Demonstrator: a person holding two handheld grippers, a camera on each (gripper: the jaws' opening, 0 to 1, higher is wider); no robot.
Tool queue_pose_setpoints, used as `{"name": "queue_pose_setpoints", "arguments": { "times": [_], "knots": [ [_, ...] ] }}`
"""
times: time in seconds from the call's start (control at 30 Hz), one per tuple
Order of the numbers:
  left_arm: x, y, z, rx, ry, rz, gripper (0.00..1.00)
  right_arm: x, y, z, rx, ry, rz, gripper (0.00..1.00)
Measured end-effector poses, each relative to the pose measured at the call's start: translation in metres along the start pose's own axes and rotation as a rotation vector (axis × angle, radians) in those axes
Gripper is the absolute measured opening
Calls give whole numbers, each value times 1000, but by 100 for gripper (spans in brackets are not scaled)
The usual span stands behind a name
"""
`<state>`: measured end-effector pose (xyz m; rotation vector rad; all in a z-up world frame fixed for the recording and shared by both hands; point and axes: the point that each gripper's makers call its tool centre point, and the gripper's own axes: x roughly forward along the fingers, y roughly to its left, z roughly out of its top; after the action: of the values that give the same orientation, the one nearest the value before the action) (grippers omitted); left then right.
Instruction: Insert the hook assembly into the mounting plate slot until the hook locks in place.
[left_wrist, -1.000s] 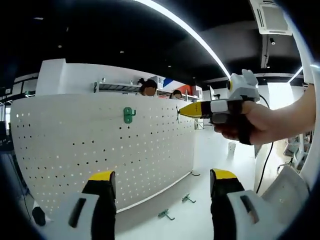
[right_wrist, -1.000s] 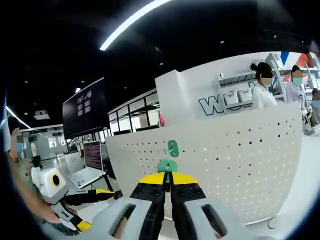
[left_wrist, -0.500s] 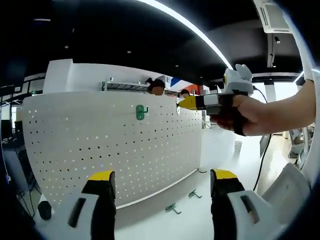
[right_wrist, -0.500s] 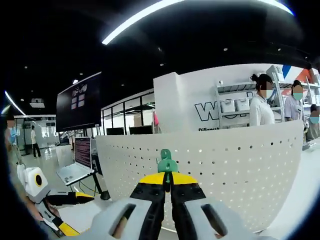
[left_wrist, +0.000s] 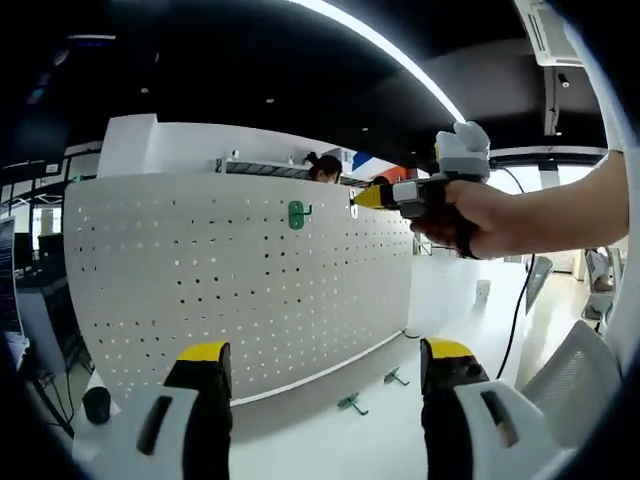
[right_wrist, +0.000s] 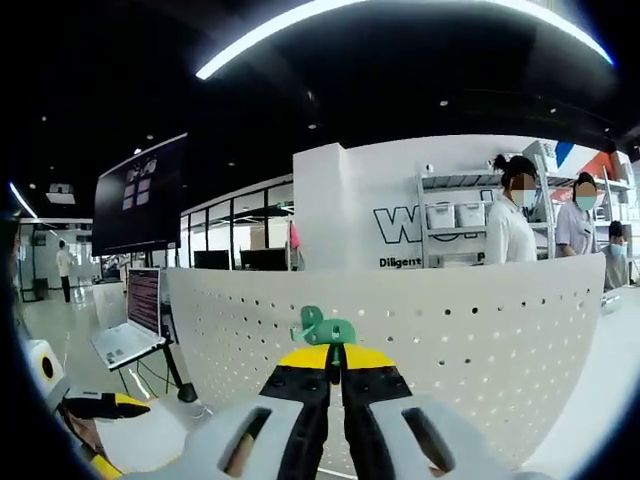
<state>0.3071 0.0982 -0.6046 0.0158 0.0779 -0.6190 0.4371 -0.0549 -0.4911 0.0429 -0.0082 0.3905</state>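
While the right gripper (right_wrist: 335, 368) is pinching a green hook (right_wrist: 330, 330) between jaws pressed together on it, the hook is sitting just above the yellow jaw tips, up against the top edge of the white pegboard (right_wrist: 480, 340) in the right gripper view; whether it is touching the board, can't tell. Seen from the left gripper view, that same gripper is coming in from the right, held in a hand (left_wrist: 470, 215), tip at the board's upper edge. Another green hook (left_wrist: 297, 213) is hanging on the pegboard near the top, just left of that tip. Left gripper (left_wrist: 325, 380) is hovering with jaws spread wide, nothing between them, well apart from the board. Two more hooks (left_wrist: 370, 390) are lying on the white table (left_wrist: 330, 445) at the board's foot.
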Motion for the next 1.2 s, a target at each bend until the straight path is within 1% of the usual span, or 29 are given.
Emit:
{"name": "queue_pose_setpoints", "arguments": {
  "times": [0.3, 0.37, 0.5, 0.53, 0.73, 0.97, 1.2],
  "knots": [
    [-6, 2, -1, -16, -18, 25, 79, 12, -5, 3, -23, -9, -28, 1],
    [-7, 2, 0, -16, -22, 26, 79, 15, -7, 3, -17, -12, -37, 1],
    [-9, 4, -2, -23, -18, 33, 79, 20, -10, 4, -24, -14, -52, 1],
    [-9, 5, -1, -19, -20, 36, 79, 21, -10, 4, -36, -16, -55, 1],
    [-12, 7, 1, -18, -18, 47, 78, 28, -13, 2, -39, -20, -77, 1],
    [-16, 10, -1, -24, -10, 63, 77, 34, -16, 2, -37, -25, -89, 1],
    [-17, 12, -3, -22, -2, 67, 77, 41, -16, 3, -30, -33, -84, 1]
  ]
}}
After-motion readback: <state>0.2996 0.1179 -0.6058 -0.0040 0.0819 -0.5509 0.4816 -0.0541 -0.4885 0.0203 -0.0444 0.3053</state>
